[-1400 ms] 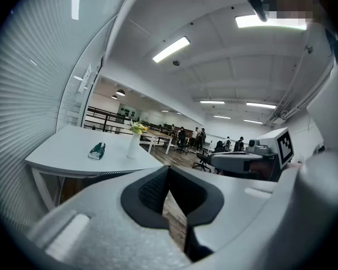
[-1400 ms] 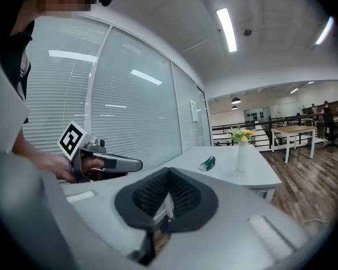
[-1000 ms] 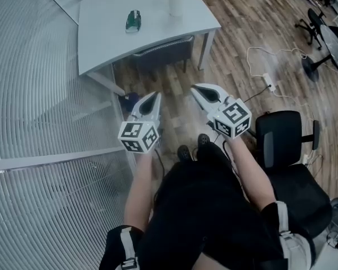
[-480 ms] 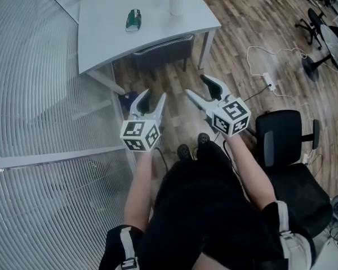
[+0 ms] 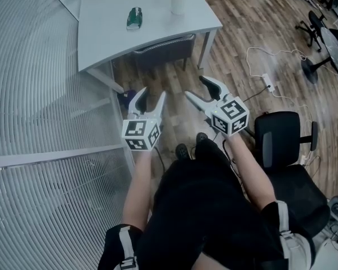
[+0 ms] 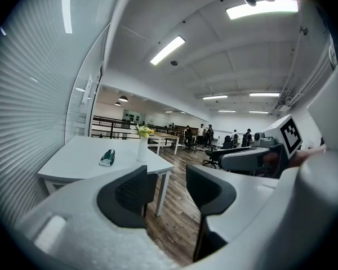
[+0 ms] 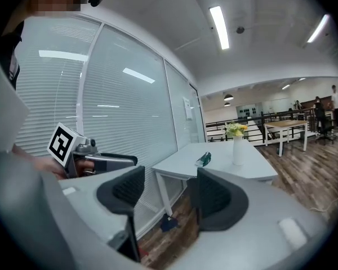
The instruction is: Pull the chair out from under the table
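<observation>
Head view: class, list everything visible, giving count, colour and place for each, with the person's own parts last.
light grey rectangular table: one, grey, top centre, beside the white blinds.
dark grey chair: one, dark grey, tucked under the table.
white vase of yellow flowers: one, white, on the table's far edge.
small green object: one, green, on the table.
black office chair: one, black, lower right.
white power strip with cable: one, white, on the wooden floor, right.
left gripper: one, white, jaws just been opening, empty.
right gripper: one, white, jaws just been opening, empty.
</observation>
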